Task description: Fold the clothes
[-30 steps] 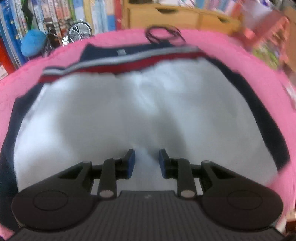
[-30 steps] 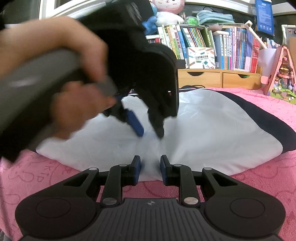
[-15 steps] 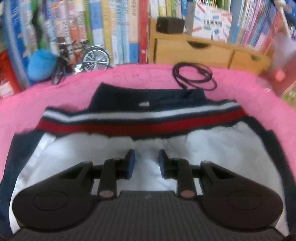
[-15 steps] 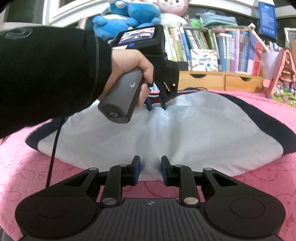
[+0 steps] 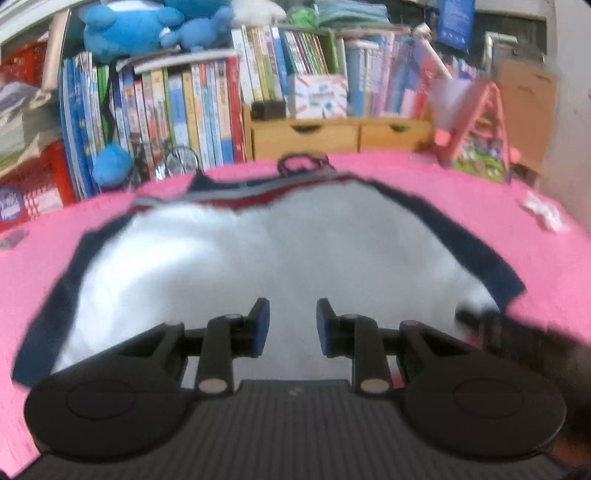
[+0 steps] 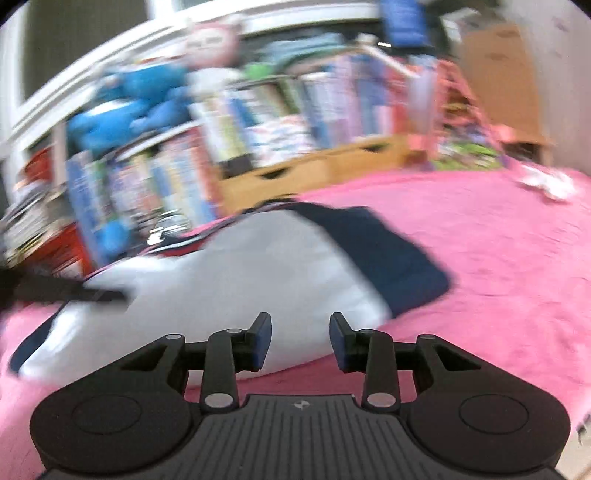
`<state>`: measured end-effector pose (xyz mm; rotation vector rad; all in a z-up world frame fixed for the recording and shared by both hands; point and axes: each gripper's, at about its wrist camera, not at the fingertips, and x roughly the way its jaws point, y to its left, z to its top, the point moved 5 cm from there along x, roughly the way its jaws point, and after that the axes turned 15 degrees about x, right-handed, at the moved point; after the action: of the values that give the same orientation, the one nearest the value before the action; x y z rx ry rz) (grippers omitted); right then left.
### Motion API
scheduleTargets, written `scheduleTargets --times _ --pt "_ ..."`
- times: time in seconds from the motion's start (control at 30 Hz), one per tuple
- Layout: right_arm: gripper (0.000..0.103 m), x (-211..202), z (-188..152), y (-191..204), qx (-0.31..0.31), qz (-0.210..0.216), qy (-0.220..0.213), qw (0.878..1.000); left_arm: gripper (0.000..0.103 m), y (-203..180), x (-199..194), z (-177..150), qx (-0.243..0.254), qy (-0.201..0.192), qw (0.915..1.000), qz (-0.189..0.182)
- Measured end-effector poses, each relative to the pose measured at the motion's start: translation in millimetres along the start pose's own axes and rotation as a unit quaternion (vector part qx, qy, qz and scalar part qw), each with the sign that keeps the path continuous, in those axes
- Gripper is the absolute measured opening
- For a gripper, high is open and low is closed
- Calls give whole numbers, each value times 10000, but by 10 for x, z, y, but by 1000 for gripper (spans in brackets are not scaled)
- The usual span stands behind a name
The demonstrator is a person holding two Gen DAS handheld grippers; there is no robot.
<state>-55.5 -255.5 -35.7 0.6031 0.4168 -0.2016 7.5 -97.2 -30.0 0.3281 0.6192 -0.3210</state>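
At the bottom of the left wrist view the left gripper hung with its blue-padded fingers apart and nothing between them, over the near part of the shirt. In the right wrist view the right gripper likewise had its fingers spread and empty, poised above the near hem where white cloth met the pink blanket; whether either touched the fabric could not be told through the blur.

The shirt lay flat across the middle of both frames on that blanket, white in the body, with dark navy sleeves running down each side and a red, white and navy band along its far edge. It looked light, thin and limp, likely to sag and crease rather than hold any shape, and probably a little slick. The best hold seemed to be a pinch on a hem corner or a sleeve edge, where seams give thickness, one gripper to each side so the cloth stays taut.

Just beyond the shirt, in the upper middle of the left view, a coiled dark cable rested on the blanket. Farther back stood wooden drawers, rows of books and blue plush toys at the upper left.
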Motion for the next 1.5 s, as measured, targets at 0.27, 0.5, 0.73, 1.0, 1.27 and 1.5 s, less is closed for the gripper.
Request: scheduleTargets --times 0.27,0.5,0.73,1.0,1.27,1.5 --pt "44 65 81 -399 542 -385 -30 9978 26 -161 39 -264 -19 153 9992 360" --pt "49 84 64 -422 877 -84 132 9960 28 -236 49 -346 -11 104 9990 443" --pt "50 326 250 -565 1917 449 442 9794 28 -204 34 -380 -215 67 9991 371" --pt "52 734 450 -510 2016 537 665 9757 29 -164 35 -397 -321 25 9992 250" --pt "20 760 732 316 870 573 608 9927 27 146 -35 -467 -1081 -75 9928 -502" --pt "20 662 265 2152 -1585 1993 416 9661 27 1160 -617 -958 -2118 -344 9757 438"
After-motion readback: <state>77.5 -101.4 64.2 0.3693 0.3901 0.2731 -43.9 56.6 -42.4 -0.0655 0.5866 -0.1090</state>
